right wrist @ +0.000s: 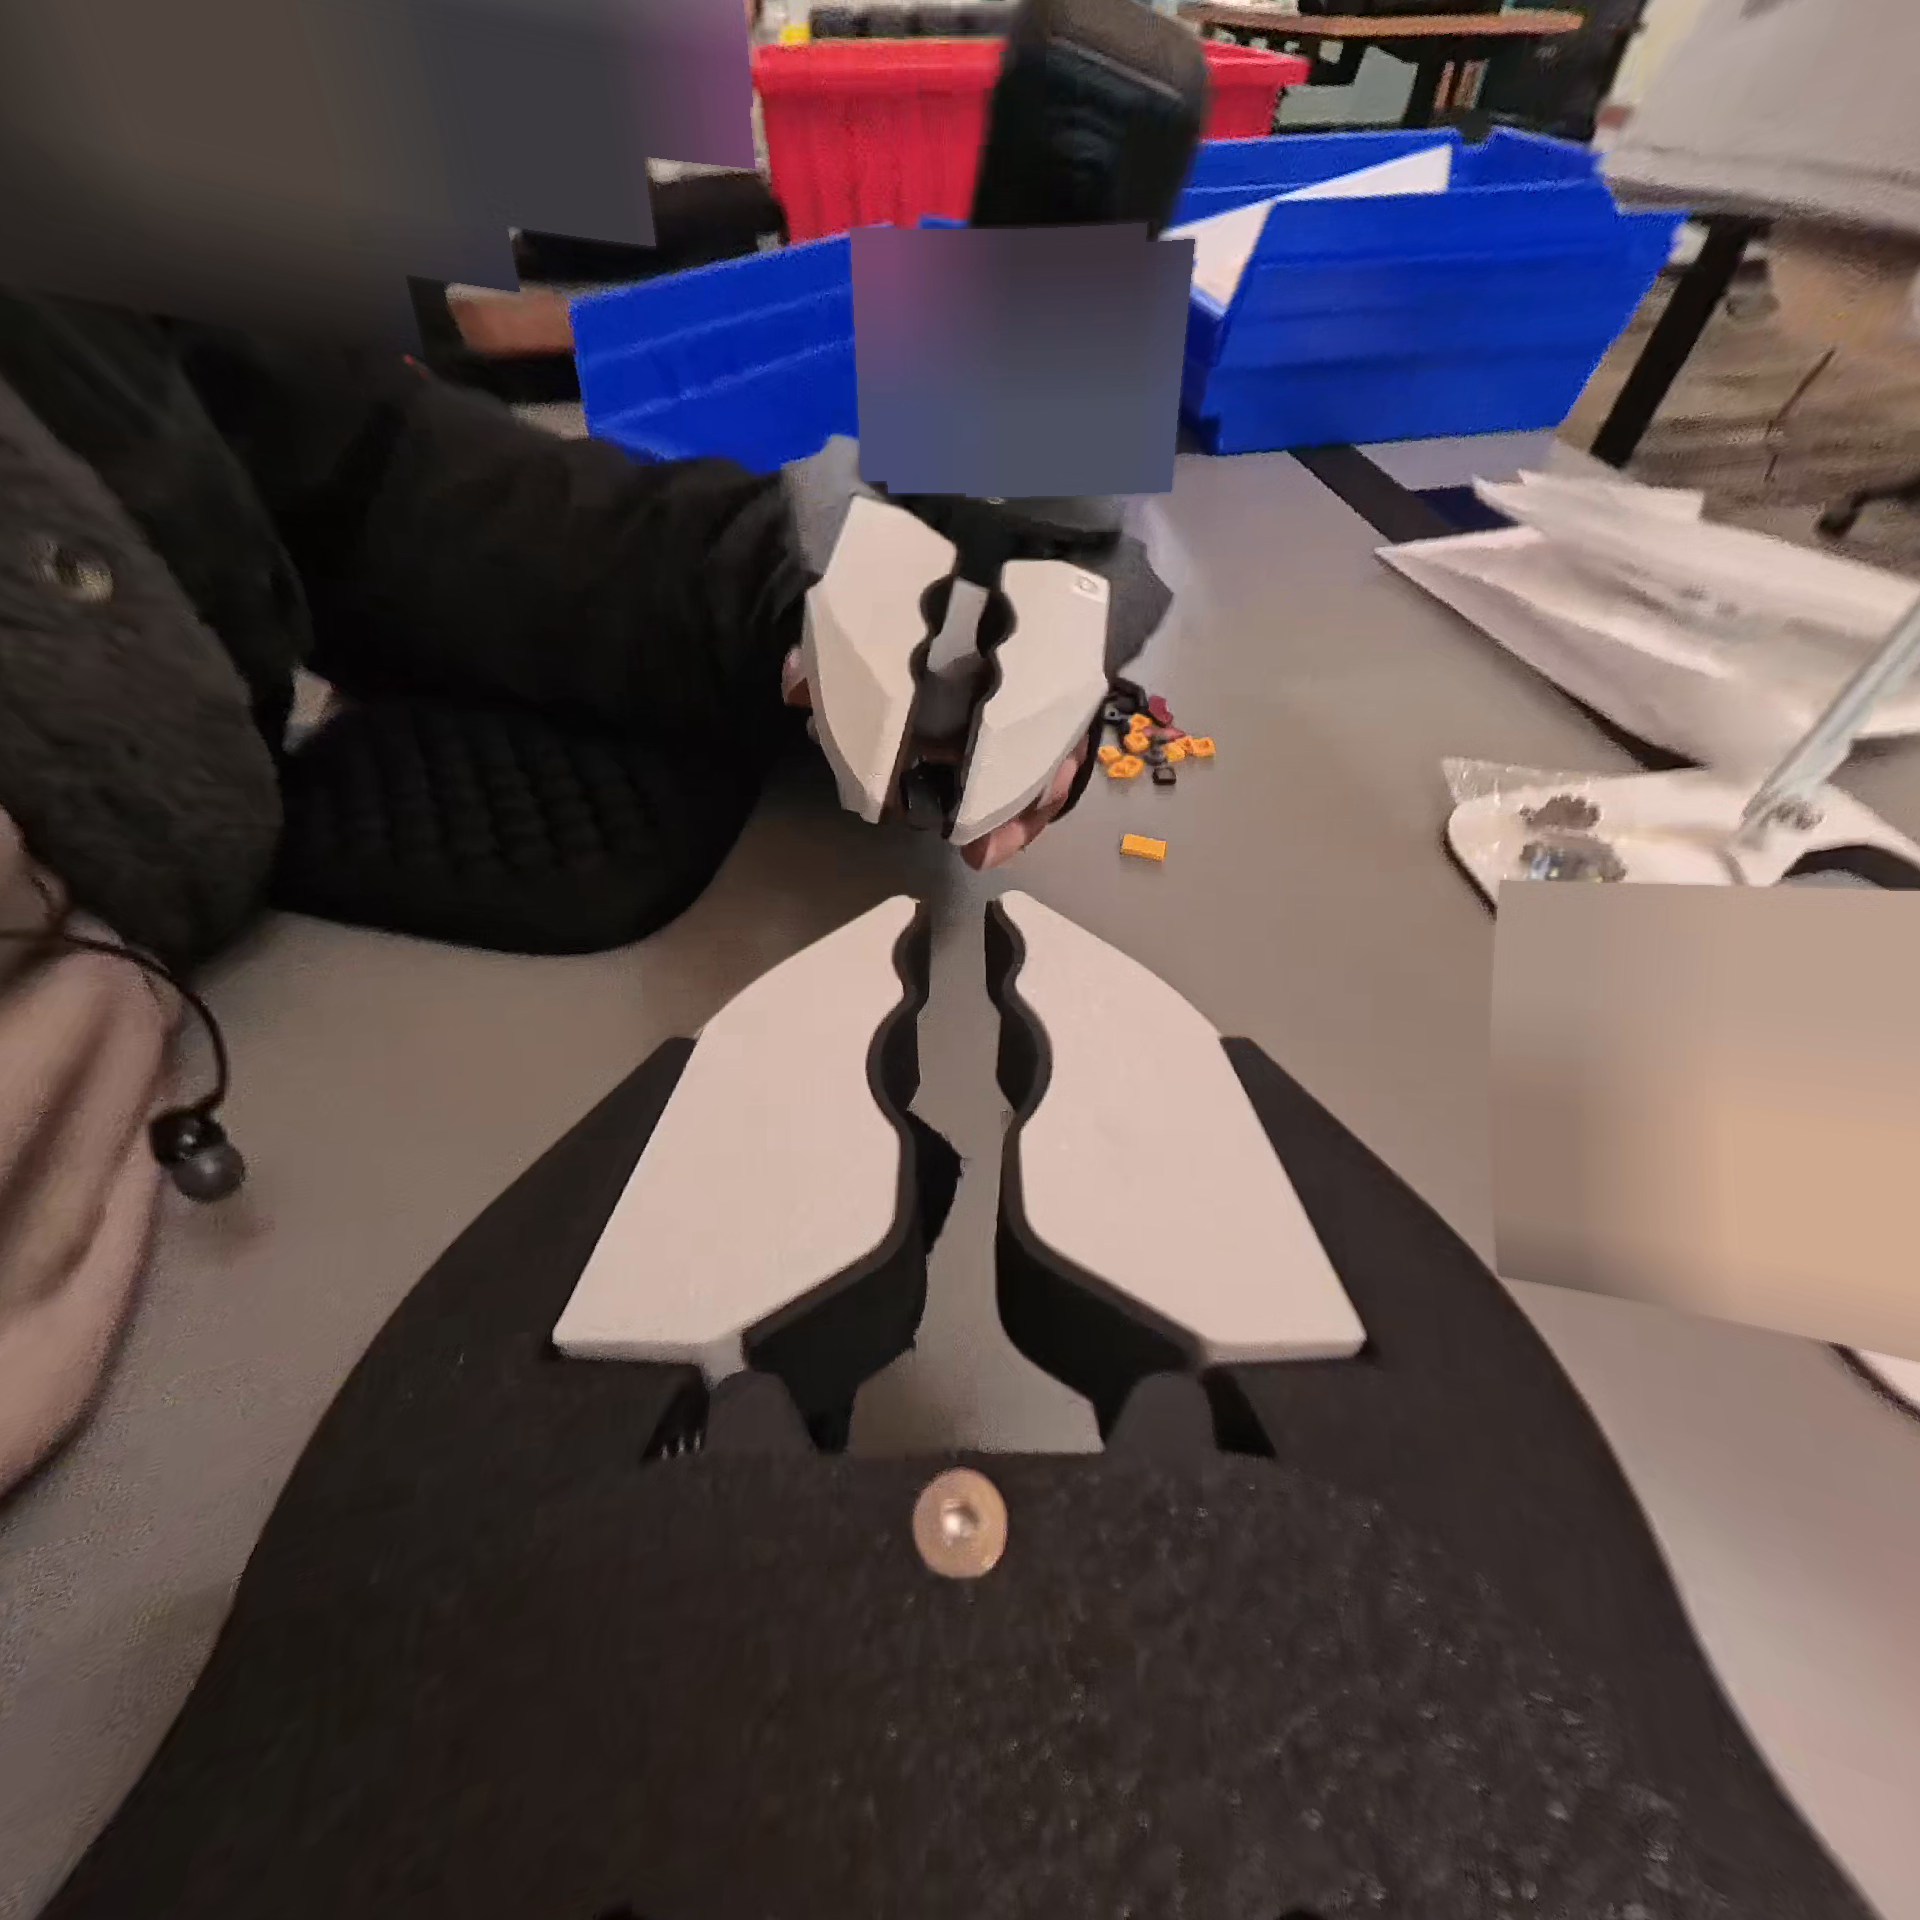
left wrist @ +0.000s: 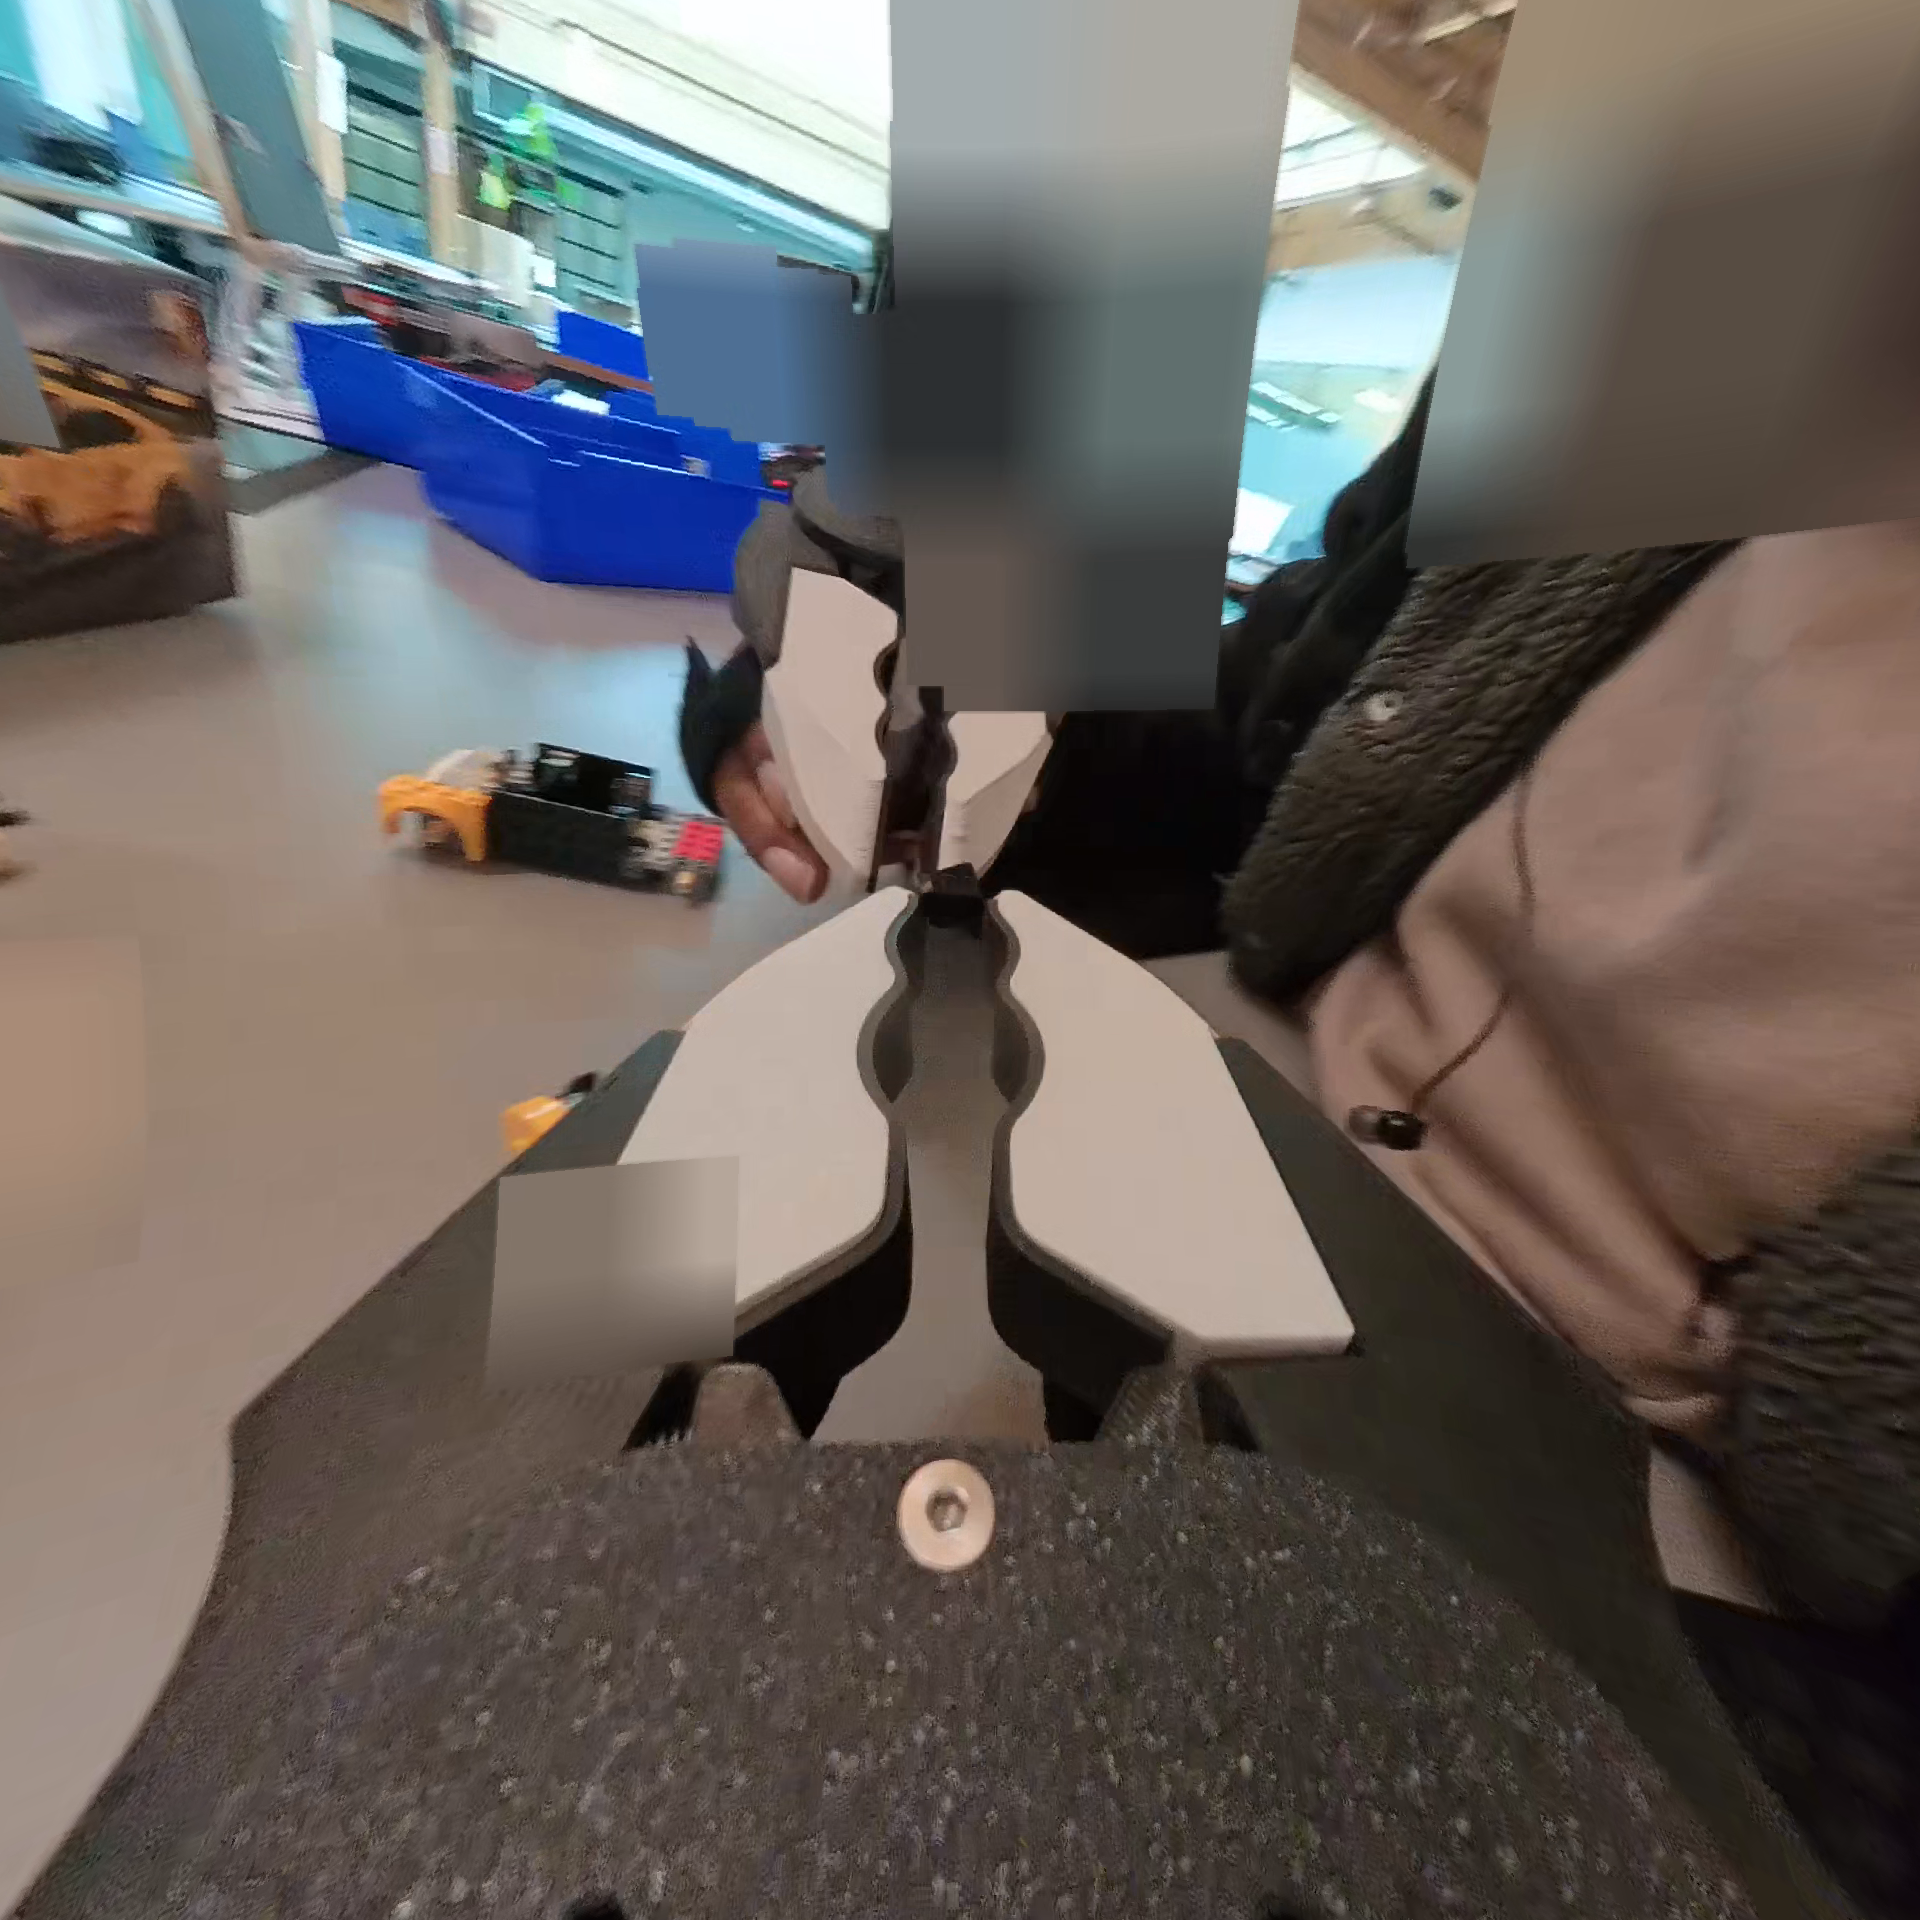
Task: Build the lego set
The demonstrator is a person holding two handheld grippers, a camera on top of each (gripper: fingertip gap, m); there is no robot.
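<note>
My left gripper [left wrist: 951, 902] is shut on a small black lego piece [left wrist: 954, 908] at its fingertips and holds it above the grey table [left wrist: 312, 1039]. My right gripper [left wrist: 906, 868] faces it tip to tip, almost touching. A thin dark piece [left wrist: 910, 790] shows between the right gripper's nearly closed fingers. In the right wrist view my right gripper [right wrist: 954, 906] points at the left gripper [right wrist: 930, 816] and its black piece [right wrist: 923, 792]. A partly built black and orange lego car [left wrist: 561, 821] lies on the table to the left.
Loose orange, dark red and black pieces [right wrist: 1148, 743] and one orange plate [right wrist: 1143, 847] lie behind the left gripper. Blue bins [right wrist: 1403, 312], a red bin [right wrist: 873, 135], paper sheets [right wrist: 1662, 623], a plastic bag [right wrist: 1558, 831] and the set's box [left wrist: 104, 468] stand around. A person's coat [left wrist: 1558, 935] is close. Only a small space, under 4 cm, lies between the two pairs of fingers. The orange plate [right wrist: 1143, 847] sits 15 centimetres or so from the ends of my left fingers.
</note>
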